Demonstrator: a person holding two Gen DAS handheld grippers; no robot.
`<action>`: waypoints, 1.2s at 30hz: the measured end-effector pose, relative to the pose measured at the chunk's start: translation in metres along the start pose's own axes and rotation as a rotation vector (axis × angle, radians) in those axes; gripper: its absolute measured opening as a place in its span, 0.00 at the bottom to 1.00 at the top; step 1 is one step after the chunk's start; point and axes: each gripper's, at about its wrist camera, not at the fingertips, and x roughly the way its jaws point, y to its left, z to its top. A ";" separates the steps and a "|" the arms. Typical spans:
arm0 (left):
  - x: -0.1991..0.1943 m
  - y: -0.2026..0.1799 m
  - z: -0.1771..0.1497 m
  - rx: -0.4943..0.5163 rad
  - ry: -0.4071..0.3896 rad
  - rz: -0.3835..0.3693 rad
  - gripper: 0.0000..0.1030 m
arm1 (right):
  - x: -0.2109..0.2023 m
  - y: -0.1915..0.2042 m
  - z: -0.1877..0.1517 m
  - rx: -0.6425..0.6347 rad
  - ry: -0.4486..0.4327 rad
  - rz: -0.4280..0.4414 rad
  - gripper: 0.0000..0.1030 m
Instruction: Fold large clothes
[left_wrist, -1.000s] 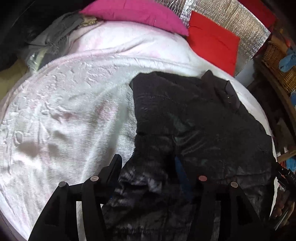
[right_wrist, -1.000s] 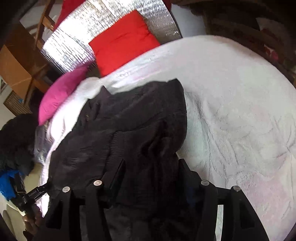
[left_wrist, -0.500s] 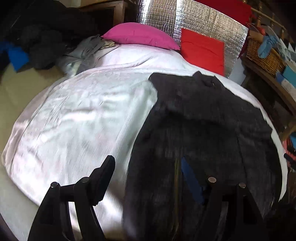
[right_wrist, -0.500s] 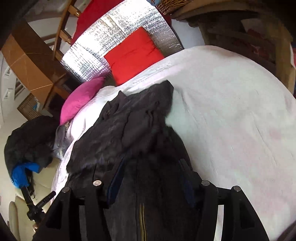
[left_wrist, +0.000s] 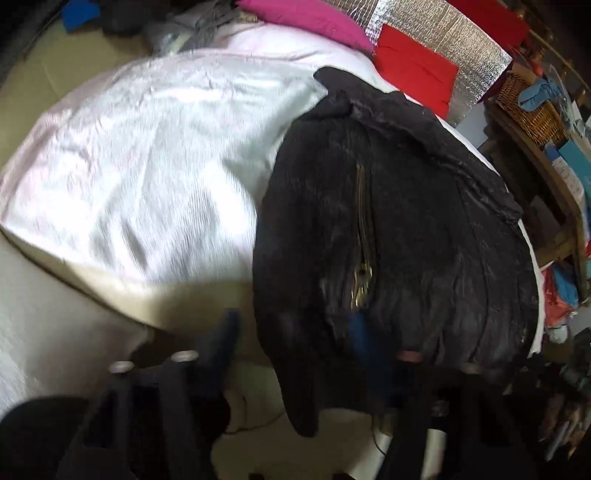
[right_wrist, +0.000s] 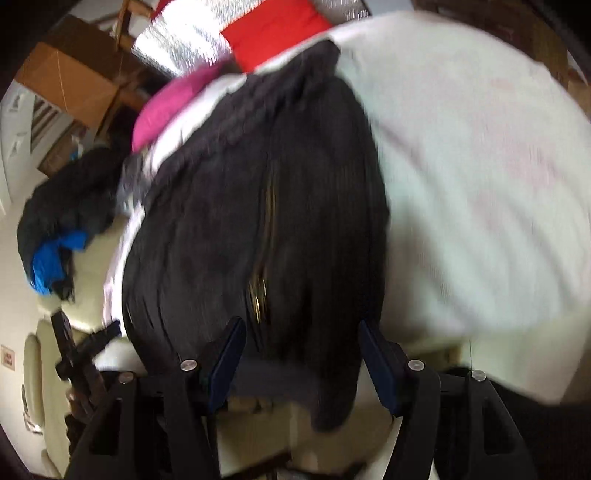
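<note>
A large black zip-up jacket (left_wrist: 406, 221) lies on the white bedspread (left_wrist: 147, 158), its hem hanging over the bed's near edge. Its brass zip (left_wrist: 364, 258) runs down the middle. It also shows in the right wrist view (right_wrist: 258, 221), blurred. My left gripper (left_wrist: 295, 332) has its fingers wide apart at the hem; the right finger is partly hidden behind the cloth. My right gripper (right_wrist: 299, 350) also has its fingers spread, with the hem hanging between them. Neither finger pair presses on the cloth.
A pink pillow (left_wrist: 314, 18) and a red cushion (left_wrist: 417, 70) lie at the bed's head against a silver foil panel (left_wrist: 443, 33). A wicker basket (left_wrist: 532, 107) sits on a wooden shelf at right. Dark clothes (right_wrist: 66, 206) are piled left of the bed.
Both grippers have pulled back and down off the bed towards its near edge. The jacket has been dragged with them, so its hem now hangs over the edge.
</note>
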 end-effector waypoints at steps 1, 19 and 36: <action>0.002 0.000 -0.002 -0.003 0.011 0.001 0.44 | 0.007 -0.001 -0.002 0.005 0.015 -0.019 0.65; 0.051 -0.001 -0.015 -0.028 0.182 -0.049 0.48 | 0.050 0.010 -0.007 0.027 0.036 -0.058 0.56; 0.068 0.007 -0.013 -0.057 0.221 -0.136 0.51 | 0.080 0.015 -0.003 0.097 0.106 0.020 0.62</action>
